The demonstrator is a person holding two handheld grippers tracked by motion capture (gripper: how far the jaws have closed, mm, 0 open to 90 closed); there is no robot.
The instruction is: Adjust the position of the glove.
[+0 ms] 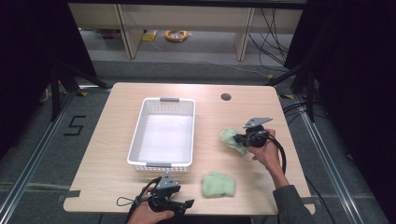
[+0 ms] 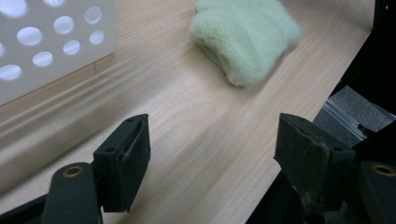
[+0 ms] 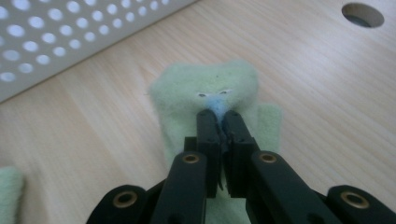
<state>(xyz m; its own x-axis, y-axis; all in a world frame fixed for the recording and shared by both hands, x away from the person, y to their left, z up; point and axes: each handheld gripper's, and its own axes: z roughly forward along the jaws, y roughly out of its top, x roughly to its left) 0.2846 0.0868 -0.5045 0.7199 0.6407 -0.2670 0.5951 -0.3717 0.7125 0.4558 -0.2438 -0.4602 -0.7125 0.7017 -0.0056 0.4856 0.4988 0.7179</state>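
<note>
1. The pale green fluffy folded cloth (image 3: 210, 93) pinched by the right tool (image 3: 219, 116) looks light, soft and limp. It should sag and drape when lifted, and nothing about it seems fragile or slippery, since the pile gives the pads good grip.
2. The right tool's jaws are pressed together on a raised fold near the cloth's middle, with a bit of blue showing at the pinch. I judge this a sound hold, as a thick fold is less likely to slip out than a thin edge.
3. That cloth lies on the light wooden bench (image 1: 116, 140), to the right of the white perforated plastic basket (image 1: 163, 100) and apart from it.
4. A second pale green fluffy cloth (image 2: 245, 37) rests near the bench's front edge, ahead of the left tool (image 2: 212, 158), whose jaws are spread wide and hold nothing.
5. For that one, its bulging folded top seems the best place to grip.
6. Count: two green cloths, one basket with nothing in it, two tools.
</note>
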